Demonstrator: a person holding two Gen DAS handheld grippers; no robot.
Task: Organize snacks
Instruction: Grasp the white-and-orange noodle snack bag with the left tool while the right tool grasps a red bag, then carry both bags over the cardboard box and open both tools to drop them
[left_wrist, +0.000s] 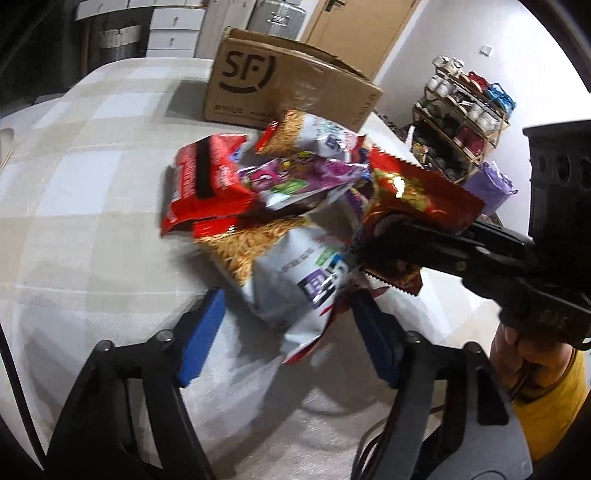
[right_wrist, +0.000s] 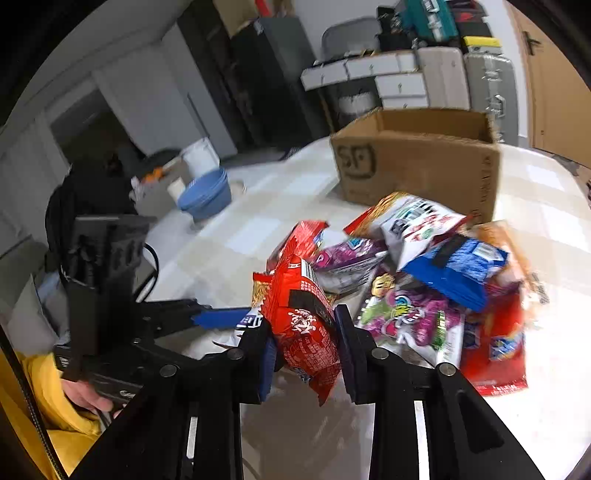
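Right tongs (right_wrist: 306, 349) pinching a red snack bag (right_wrist: 306, 325), blue pads pressed into both sides of it; bag is lifted at the near edge of the pile. Left tongs (left_wrist: 288, 328) spread wide, pads either side of the white noodle-print bag (left_wrist: 288, 266) but not touching it, as far as I can tell w/ the blur.

View diffs:
- Left wrist cam shows my right tongs from the side, fingers closed on the same red pack (left_wrist: 417, 199), its zigzag edge sticking out past them. Also shows a wire rack (left_wrist: 461, 122) of small jars beyond the tabletop's right edge; the right cam doesn't show it.
- Right wrist cam shows my left tongs low on the left, one blue pad (right_wrist: 221, 317) reaching toward the pile. Only this cam has the blue bowls (right_wrist: 205, 195) off the tabletop's far-left edge, plus the blue pack (right_wrist: 458, 273) on top of the pile.

Counts (approx, overlap + blur):
- Cardboard box (right_wrist: 417, 166): 1, open top, SF logo, far side of the tabletop (left_wrist: 74, 221), behind the pile.
- White noodle-print bags: 2 in the left cam, one near, second one (left_wrist: 314, 136) toward the box.
- Purple bags: 2 in the right cam, larger (right_wrist: 413, 317) nearer me, smaller (right_wrist: 347, 258) behind.
- Red packs: 1 held, another (left_wrist: 203, 184) on the pile's left, one flat pack (right_wrist: 495, 354) at the pile's right.
- Blue pack: 1.

Pile sits mid-tabletop, in front of the box, checked cloth under it.
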